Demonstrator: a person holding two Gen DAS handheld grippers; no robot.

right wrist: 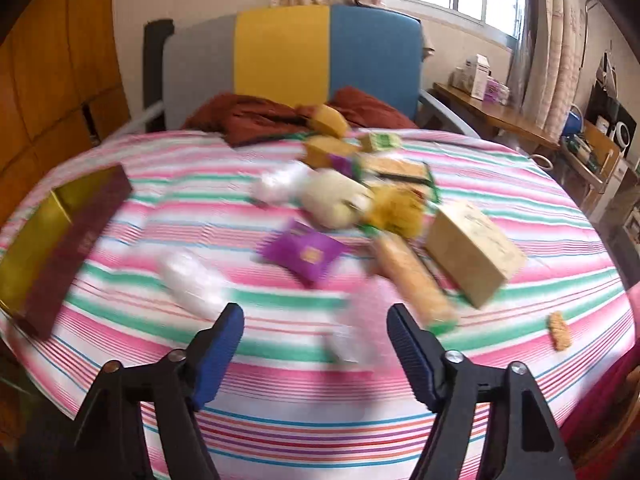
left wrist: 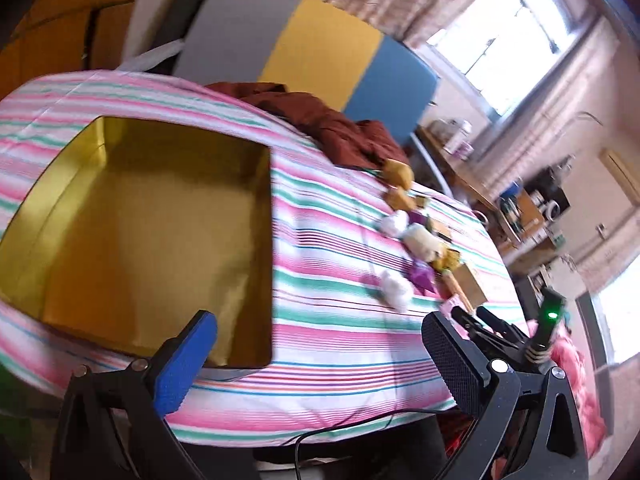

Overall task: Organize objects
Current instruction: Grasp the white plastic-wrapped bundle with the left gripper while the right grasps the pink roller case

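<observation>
My left gripper [left wrist: 320,344] hangs open beside the gold tin [left wrist: 152,232]; my right gripper [right wrist: 316,328] gapes empty before the purple packet [right wrist: 306,254].

tin [left wrist: 152,216]: gold | bedsheet [right wrist: 280,360]: pink-green-white stripes | packet [right wrist: 306,254]: purple

Glossy gold metal tin [left wrist: 132,216], striped cloth bedsheet [left wrist: 332,280]
</observation>
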